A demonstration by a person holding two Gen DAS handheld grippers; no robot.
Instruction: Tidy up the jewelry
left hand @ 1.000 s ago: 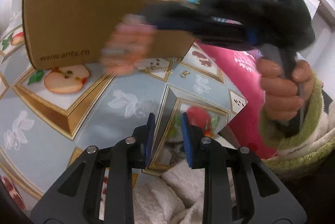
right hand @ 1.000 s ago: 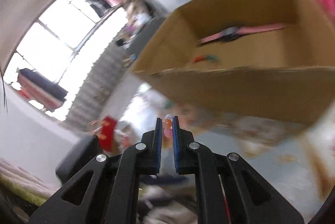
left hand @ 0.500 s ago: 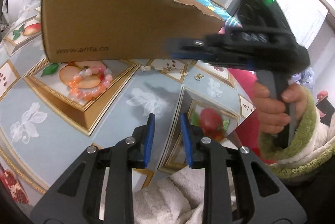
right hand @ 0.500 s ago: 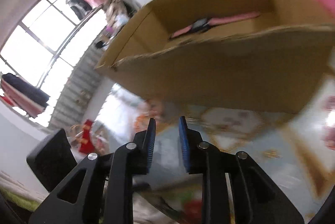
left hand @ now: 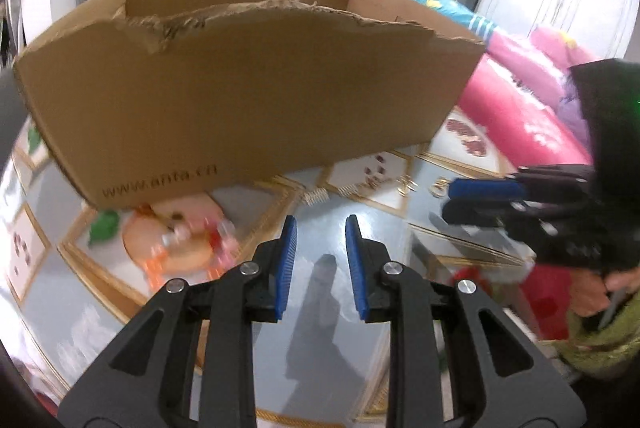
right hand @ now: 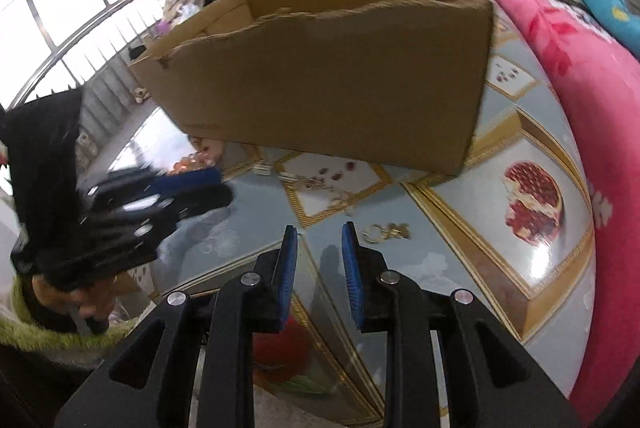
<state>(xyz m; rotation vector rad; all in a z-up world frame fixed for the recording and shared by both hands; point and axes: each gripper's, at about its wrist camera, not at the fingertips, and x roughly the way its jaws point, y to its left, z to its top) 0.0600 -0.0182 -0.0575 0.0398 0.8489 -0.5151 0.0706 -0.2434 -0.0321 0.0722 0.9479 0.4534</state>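
1. Comparing with a moment ago, the right claw (right hand: 318, 256) no longer pinches the pink and orange bead bracelet (left hand: 192, 248); that bracelet now lies blurred on the glossy fruit-patterned desk (left hand: 328, 328), just in front of the torn brown cardboard box (left hand: 248, 100), not inside it.
2. That suggests the bracelet slipped or was let go short of the box, so by my reading this piece is not yet put away.
3. Released and empty, the right claw shows a modest gap between its blue pads, with only desk surface seen through it.
4. Small gold earrings (right hand: 384, 231) lie on the desk just beyond the right claw's tip, apart from it; more small gold pieces (right hand: 320, 184) sit nearer the box.
5. Likewise parted by a modest gap, the left claw (left hand: 320, 256) grips nothing and hangs above bare desk, with the bracelet off to its left.
6. Each claw appears in the other's view, held in a hand with a green fuzzy cuff (left hand: 600, 344).
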